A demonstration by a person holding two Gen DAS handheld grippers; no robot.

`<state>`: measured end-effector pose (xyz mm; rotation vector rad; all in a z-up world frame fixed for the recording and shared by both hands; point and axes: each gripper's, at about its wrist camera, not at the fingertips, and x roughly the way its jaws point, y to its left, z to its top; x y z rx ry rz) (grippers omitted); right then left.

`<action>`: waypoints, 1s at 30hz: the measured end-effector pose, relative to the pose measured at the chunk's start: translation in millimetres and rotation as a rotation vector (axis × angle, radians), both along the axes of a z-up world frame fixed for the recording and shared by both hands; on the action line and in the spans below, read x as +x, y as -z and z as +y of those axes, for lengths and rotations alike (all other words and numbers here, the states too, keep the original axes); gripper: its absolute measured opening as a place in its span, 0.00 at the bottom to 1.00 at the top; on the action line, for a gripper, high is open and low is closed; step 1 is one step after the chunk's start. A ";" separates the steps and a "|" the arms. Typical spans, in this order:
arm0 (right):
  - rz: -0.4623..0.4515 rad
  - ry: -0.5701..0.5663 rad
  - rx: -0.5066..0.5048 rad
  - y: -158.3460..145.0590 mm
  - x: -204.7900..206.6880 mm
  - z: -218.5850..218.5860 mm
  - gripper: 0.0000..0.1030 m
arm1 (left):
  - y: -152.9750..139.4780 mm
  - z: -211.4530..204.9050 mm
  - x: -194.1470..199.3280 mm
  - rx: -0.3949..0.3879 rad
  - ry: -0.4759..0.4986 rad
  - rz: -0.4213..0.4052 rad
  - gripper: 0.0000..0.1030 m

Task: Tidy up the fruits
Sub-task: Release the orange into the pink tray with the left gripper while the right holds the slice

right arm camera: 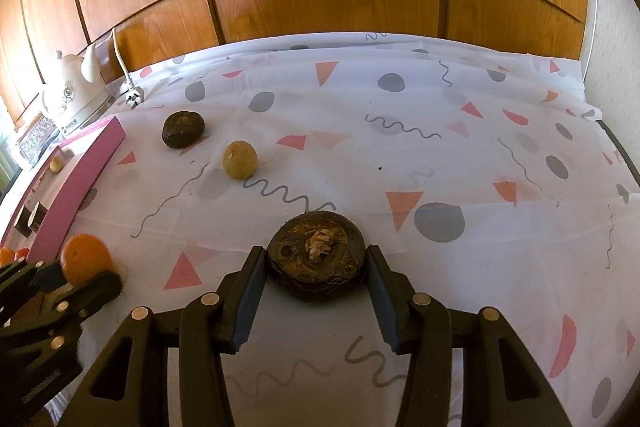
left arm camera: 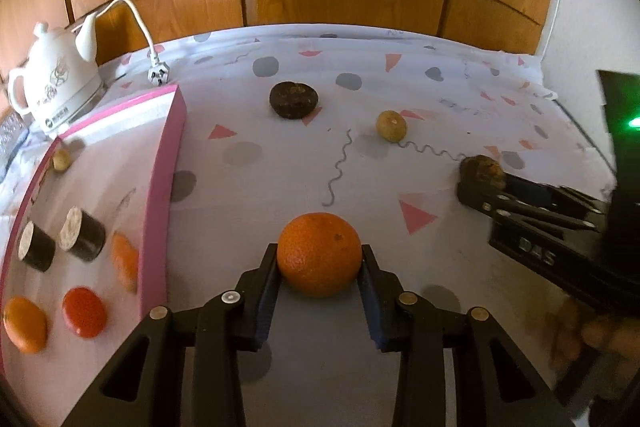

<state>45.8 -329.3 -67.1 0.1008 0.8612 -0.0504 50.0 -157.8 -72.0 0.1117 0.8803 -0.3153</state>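
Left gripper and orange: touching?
Touching. The left wrist view shows both fingers of the left gripper pressed against the sides of the orange, with no gap on either side.

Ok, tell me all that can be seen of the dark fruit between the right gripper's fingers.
The dark brown fruit is round and flattened, its skin wrinkled and dull, with a pale dried tuft at the middle of its top. It sits on the patterned tablecloth, between the right gripper fingers, whose pads touch its two sides.
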 end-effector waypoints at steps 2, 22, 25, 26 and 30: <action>0.003 0.000 -0.007 -0.2 0.2 1.0 0.49 | -7.4 6.8 -6.7 -0.014 -0.002 -0.006 0.36; 0.031 0.000 -0.094 -0.7 3.7 10.7 0.49 | -61.5 135.5 -12.9 -0.101 -0.262 -0.092 0.36; 0.033 0.001 -0.106 -0.9 3.9 12.2 0.49 | -59.9 149.6 -5.1 -0.112 -0.286 -0.071 0.36; 0.033 0.001 -0.108 -0.9 3.9 12.6 0.49 | -60.0 154.9 -2.1 -0.119 -0.297 -0.064 0.36; 0.034 0.002 -0.112 -1.3 4.1 13.2 0.49 | -61.1 174.8 15.2 -0.159 -0.328 -0.027 0.36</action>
